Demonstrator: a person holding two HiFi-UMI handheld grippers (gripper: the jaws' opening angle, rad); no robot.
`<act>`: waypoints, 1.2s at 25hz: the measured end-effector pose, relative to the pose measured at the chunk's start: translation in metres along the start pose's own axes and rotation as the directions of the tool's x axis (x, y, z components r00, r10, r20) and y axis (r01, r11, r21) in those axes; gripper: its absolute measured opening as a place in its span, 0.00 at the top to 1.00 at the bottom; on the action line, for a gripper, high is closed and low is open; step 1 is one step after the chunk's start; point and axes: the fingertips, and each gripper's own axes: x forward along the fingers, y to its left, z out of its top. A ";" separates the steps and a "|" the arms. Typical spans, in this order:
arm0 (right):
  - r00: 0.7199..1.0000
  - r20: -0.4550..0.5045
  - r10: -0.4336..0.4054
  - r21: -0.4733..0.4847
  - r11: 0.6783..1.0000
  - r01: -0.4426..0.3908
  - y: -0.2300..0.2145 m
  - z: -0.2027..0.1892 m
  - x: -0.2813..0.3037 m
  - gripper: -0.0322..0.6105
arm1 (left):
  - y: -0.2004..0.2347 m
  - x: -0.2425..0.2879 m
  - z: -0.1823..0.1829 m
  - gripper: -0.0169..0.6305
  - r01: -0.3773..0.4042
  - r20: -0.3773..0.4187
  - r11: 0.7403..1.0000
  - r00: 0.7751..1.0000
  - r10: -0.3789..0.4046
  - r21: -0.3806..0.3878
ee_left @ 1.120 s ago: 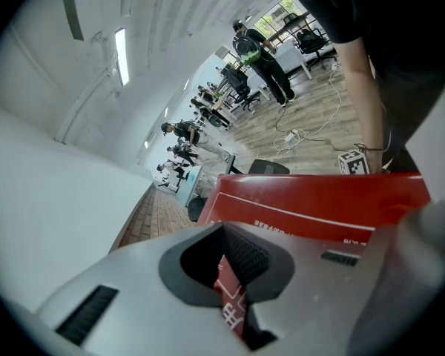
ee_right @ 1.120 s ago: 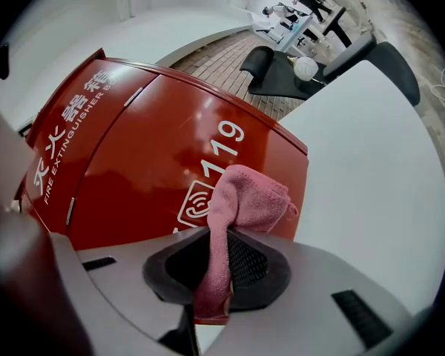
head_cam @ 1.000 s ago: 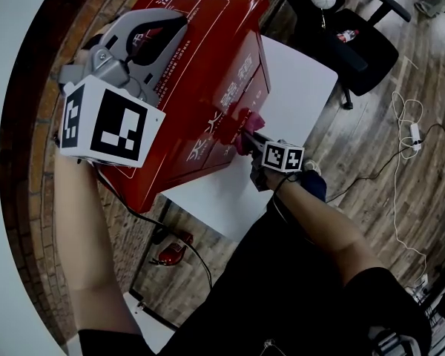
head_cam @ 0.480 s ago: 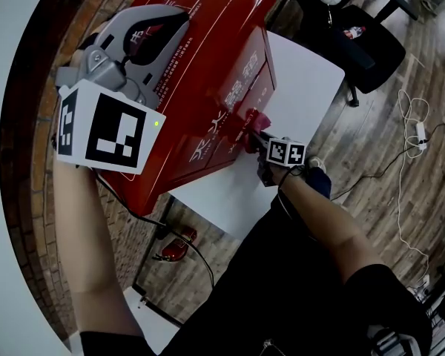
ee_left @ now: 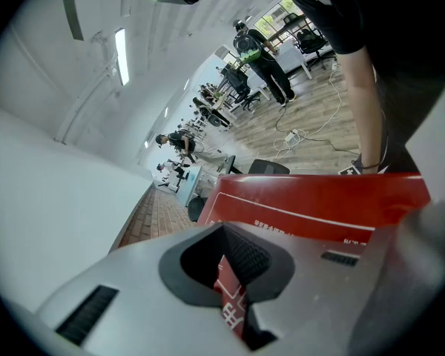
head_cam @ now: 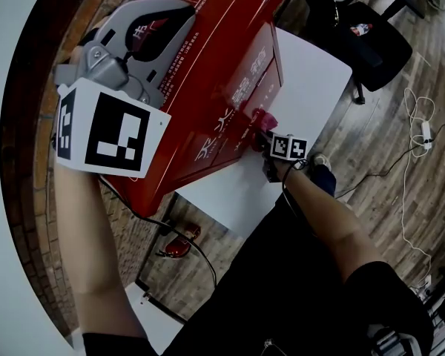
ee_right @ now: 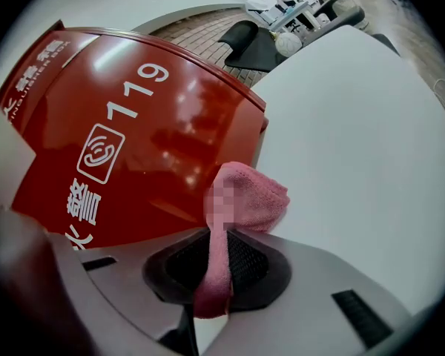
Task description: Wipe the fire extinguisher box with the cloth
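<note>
Right hand-held gripper (head_cam: 261,128), pinching the pink cloth (head_cam: 265,117), had dragged it lower down the front of the red fire extinguisher box (head_cam: 222,73), mid-frame, nearing the white worktop (head_cam: 311,80). Wiping stroke looked underway. Left hand-held gripper (head_cam: 179,17), pressed together and empty, stayed over the box top, upper left.

Right gripper (ee_right: 211,277) clamping a pink cloth (ee_right: 263,199), cloth bunching against red fire extinguisher box (ee_right: 148,132), box standing on white table (ee_right: 356,147)

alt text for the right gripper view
The right gripper is shut on a pink cloth, held at the front of a red fire extinguisher box marked 119. The box stands on a white table.
</note>
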 end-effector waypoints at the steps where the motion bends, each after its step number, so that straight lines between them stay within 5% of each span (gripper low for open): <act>1: 1.000 -0.002 -0.003 0.000 1.000 0.003 -0.001 -0.001 0.001 0.85 | 0.000 0.000 0.000 0.95 0.000 -0.001 1.000 1.000 0.000 -0.001; 30: 0.998 -0.043 0.036 0.031 0.999 -0.035 0.016 -0.052 0.004 0.85 | 0.000 0.000 0.000 0.95 -0.002 0.004 1.000 1.000 0.002 0.000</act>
